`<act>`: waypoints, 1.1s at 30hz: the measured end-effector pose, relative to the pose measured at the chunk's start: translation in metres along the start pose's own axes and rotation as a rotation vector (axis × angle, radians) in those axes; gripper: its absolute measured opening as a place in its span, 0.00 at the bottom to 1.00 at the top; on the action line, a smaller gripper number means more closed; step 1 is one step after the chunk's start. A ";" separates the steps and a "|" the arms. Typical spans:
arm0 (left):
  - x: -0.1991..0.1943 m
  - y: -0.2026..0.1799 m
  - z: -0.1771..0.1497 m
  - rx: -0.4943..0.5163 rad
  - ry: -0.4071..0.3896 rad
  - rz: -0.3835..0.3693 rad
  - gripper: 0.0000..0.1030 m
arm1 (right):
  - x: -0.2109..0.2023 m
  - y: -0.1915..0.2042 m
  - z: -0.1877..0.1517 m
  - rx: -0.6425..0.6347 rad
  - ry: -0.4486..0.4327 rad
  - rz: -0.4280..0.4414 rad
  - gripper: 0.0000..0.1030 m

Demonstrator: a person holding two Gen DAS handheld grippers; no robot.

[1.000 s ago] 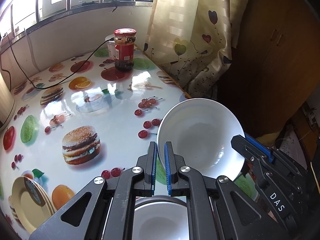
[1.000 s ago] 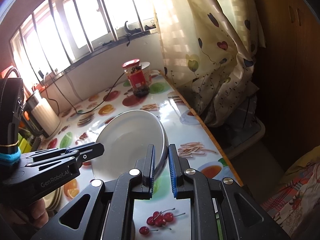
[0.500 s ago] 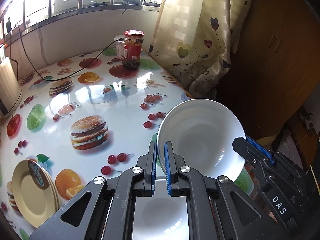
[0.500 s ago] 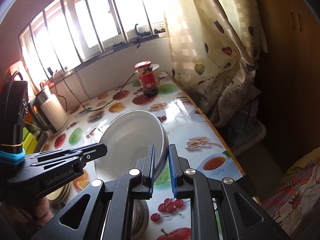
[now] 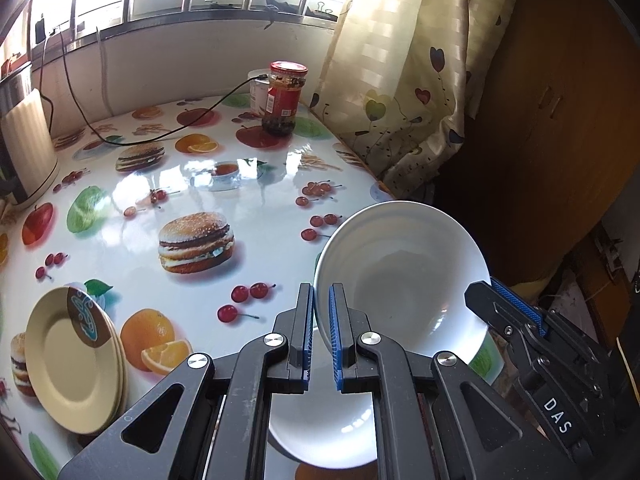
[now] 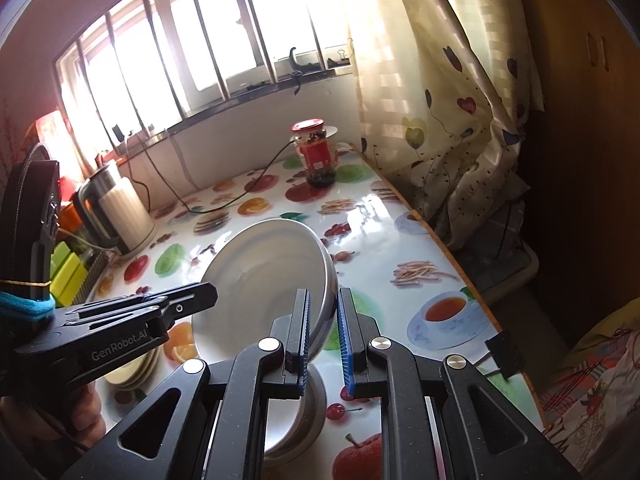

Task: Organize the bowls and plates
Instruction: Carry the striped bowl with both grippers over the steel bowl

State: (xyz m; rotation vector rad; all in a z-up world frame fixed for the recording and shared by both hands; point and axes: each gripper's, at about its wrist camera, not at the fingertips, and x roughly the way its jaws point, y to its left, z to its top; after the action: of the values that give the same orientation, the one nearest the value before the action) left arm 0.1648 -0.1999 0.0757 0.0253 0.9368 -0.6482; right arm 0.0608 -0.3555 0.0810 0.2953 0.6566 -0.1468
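Black tool (image 5: pixel 320 336) (blue pads (image 5: pixel 333 332))

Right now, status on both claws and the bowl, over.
Left claw and right claw both shut on the white bowl rim, opposite sides. Bowl tilted, lifted above another bowl. Nothing in the way.

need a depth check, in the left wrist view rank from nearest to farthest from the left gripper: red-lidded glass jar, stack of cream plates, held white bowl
1. White bowl: rim clamped in the left gripper.
2. Stack of cream plates: lower left, on the table.
3. Red-lidded glass jar: far end, near the window wall.
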 end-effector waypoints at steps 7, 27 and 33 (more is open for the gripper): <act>-0.004 0.009 -0.012 -0.030 0.001 -0.004 0.08 | -0.003 0.008 -0.009 -0.008 0.013 0.012 0.13; -0.017 0.023 -0.040 -0.060 -0.013 0.002 0.08 | -0.004 0.024 -0.030 -0.021 0.038 0.057 0.13; -0.019 0.026 -0.042 -0.066 -0.060 -0.002 0.08 | -0.003 0.031 -0.036 -0.045 0.030 0.068 0.13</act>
State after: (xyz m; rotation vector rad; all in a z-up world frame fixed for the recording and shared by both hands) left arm 0.1397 -0.1568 0.0581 -0.0538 0.8998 -0.6161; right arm 0.0440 -0.3147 0.0624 0.2765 0.6776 -0.0623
